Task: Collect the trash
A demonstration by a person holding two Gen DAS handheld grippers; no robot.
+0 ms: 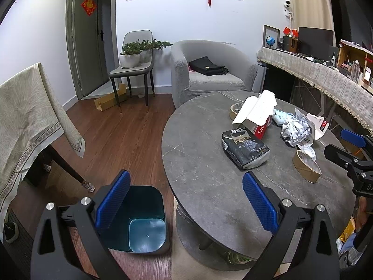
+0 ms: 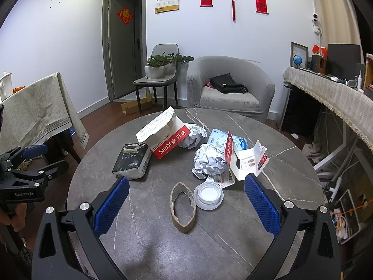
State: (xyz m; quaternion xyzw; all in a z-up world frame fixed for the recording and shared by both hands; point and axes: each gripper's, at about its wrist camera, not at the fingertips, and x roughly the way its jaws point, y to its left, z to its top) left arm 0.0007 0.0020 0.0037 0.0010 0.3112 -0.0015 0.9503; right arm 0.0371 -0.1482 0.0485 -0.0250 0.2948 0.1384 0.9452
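Round grey marble-look table (image 2: 163,233) is sitting in a living room, litter bunching around 12 o'clock: black pouch (image 2: 132,161), red-and-white SanDisk carton (image 2: 171,145), crumpled white paper (image 2: 208,159). Teal bin (image 1: 142,221) is waiting on the floor. Left gripper (image 1: 186,206) and right gripper (image 2: 186,208) are both hovering wide open, holding nothing.

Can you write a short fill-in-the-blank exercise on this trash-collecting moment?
1. The dark trash bin stands on the ____ beside the round table.
2. The red box carries the brand name ____.
3. The left tool and the right tool both have their fingers spread ____.
4. On the grey armchair lies a ____ bag.

Missing words: floor; SanDisk; open; black
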